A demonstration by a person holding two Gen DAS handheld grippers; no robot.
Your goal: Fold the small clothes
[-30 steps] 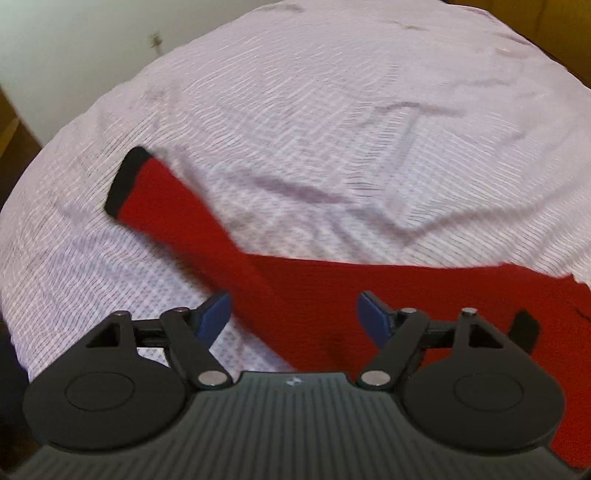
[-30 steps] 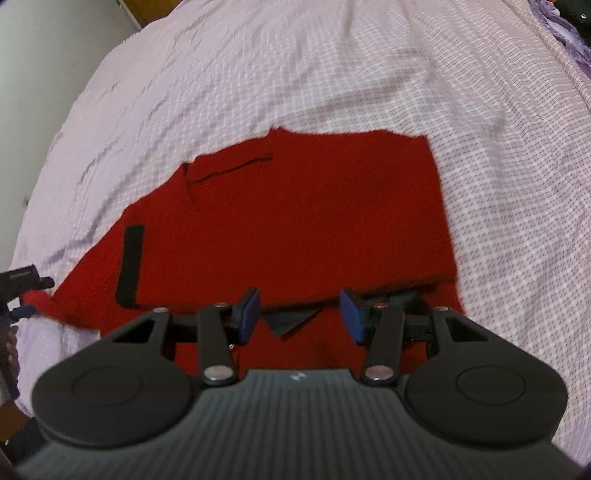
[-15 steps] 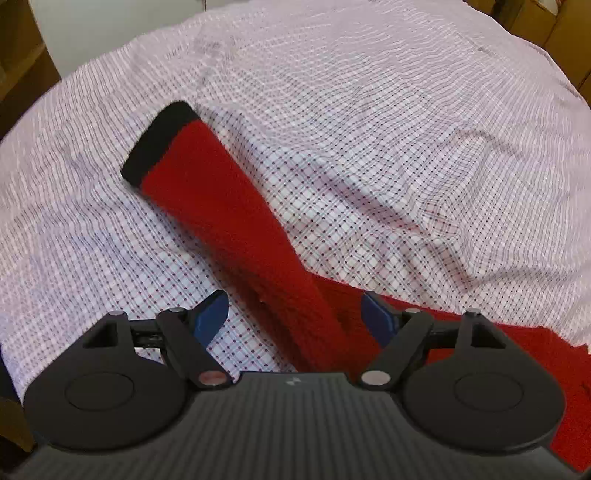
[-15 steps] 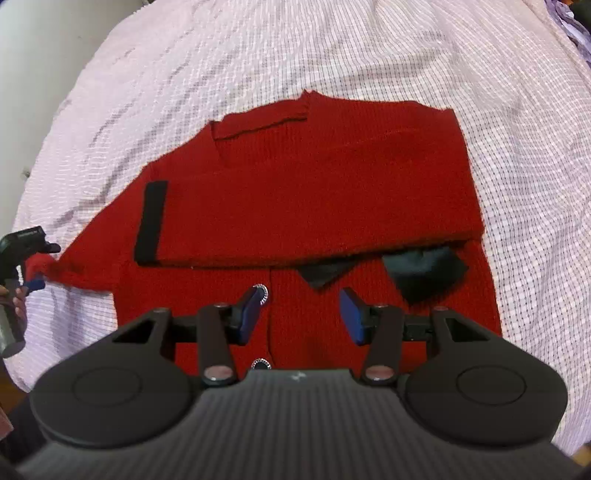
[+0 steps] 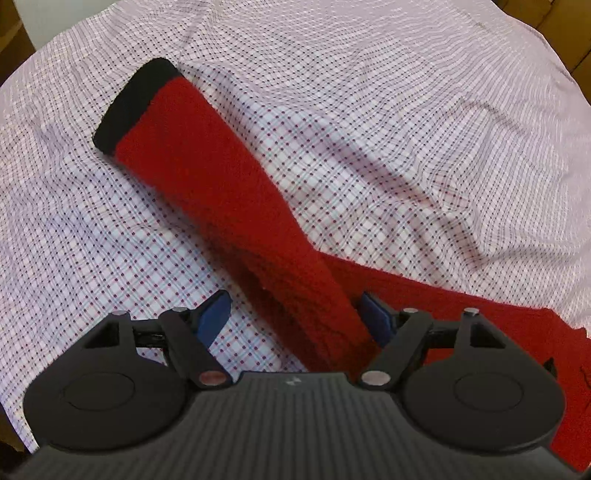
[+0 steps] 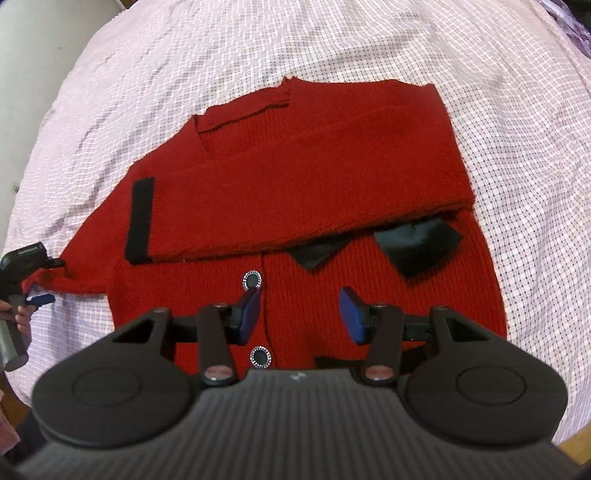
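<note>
A red knit cardigan (image 6: 332, 162) lies front up on the bed, with one sleeve folded across its chest and that sleeve's black cuff (image 6: 140, 218) at the left. Two round buttons (image 6: 252, 280) and black collar flaps (image 6: 417, 247) show below the fold. My right gripper (image 6: 300, 306) hovers open over the buttoned front with nothing between its pads. The other sleeve (image 5: 207, 177) stretches out over the sheet to its black cuff (image 5: 133, 103). My left gripper (image 5: 293, 306) stands open astride this sleeve near the shoulder; the right pad is at the sleeve's edge and the left pad is clear of it.
A wrinkled pink checked sheet (image 5: 406, 147) covers the whole bed. A pale wall (image 6: 37, 55) is at the far left, wooden furniture (image 5: 565, 29) at the far right, and purple cloth (image 6: 576, 33) in a corner. A hand (image 6: 18, 317) holds the left gripper (image 6: 40, 280) at the bed's left.
The left gripper has come down and swung over the outstretched sleeve, which now lies between its jaws. The right gripper has drawn back, so the buttons and lower front have come into its view.
</note>
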